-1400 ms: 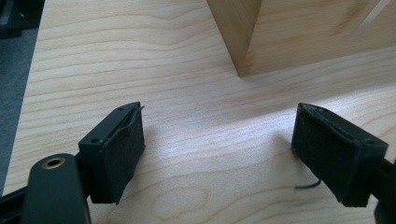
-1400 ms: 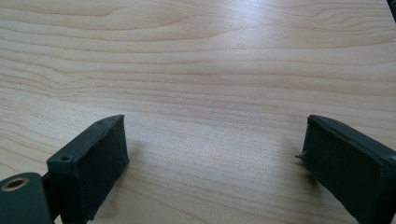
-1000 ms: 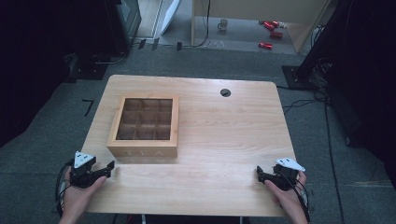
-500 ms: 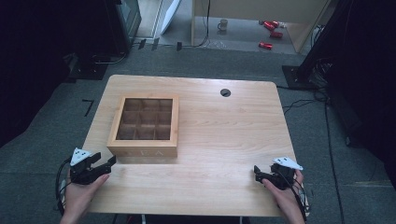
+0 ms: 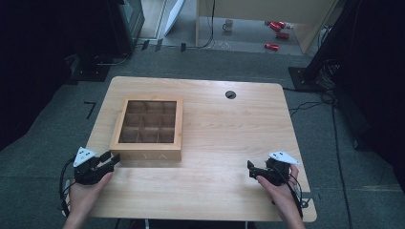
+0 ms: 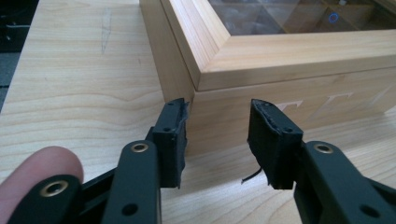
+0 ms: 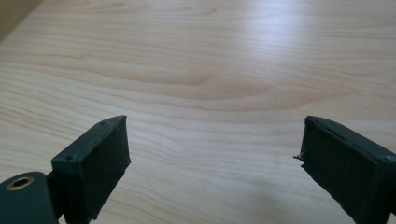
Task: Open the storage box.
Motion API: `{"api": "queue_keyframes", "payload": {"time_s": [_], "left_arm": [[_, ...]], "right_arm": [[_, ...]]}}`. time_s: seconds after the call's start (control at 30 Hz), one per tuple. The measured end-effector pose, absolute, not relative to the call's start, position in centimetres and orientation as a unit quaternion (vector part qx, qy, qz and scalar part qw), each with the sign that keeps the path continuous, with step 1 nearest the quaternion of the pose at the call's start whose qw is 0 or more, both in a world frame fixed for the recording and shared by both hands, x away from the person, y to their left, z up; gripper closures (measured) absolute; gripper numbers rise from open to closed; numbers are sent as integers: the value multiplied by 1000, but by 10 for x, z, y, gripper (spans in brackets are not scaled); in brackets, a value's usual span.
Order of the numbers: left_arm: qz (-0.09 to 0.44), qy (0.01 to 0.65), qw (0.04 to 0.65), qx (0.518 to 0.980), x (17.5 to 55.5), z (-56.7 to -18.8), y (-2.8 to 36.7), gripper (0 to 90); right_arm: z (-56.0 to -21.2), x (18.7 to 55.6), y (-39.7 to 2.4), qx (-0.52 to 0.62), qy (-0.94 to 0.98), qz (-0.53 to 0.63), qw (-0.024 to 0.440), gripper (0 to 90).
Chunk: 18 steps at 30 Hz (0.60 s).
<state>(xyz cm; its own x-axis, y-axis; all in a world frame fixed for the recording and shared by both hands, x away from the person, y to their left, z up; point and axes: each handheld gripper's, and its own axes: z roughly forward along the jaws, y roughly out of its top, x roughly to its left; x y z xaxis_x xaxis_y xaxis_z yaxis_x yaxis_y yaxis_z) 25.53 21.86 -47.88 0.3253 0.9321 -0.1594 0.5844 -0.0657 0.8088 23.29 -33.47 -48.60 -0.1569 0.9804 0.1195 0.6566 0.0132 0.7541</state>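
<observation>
The wooden compartment box (image 5: 148, 129) with its glass lid sits left of centre on the desk (image 5: 229, 143). The left claw (image 6: 218, 140) has just been narrowing, its jaws still apart and empty, just before the box's near left corner. The right claw (image 7: 212, 163) gapes wide over bare desk, near right.

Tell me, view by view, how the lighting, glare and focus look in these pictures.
High view: soft and slightly blurred, dark surroundings, the table evenly lit. Left gripper view: sharp on the wooden box, reflections on its glass lid; near fingers softer. Right gripper view: bright glare across the wood at top, fingers dark, blurred.
</observation>
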Motion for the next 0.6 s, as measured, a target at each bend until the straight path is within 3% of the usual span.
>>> {"api": "queue_keyframes", "payload": {"time_s": [0.4,0.6], "left_arm": [[210,539,416,702,258,-478,220,632],[205,537,418,704,259,-477,219,614]], "right_arm": [[-468,248,-298,580,688,372,226,81],[-462,257,-271,558,703,381,222,82]]}}
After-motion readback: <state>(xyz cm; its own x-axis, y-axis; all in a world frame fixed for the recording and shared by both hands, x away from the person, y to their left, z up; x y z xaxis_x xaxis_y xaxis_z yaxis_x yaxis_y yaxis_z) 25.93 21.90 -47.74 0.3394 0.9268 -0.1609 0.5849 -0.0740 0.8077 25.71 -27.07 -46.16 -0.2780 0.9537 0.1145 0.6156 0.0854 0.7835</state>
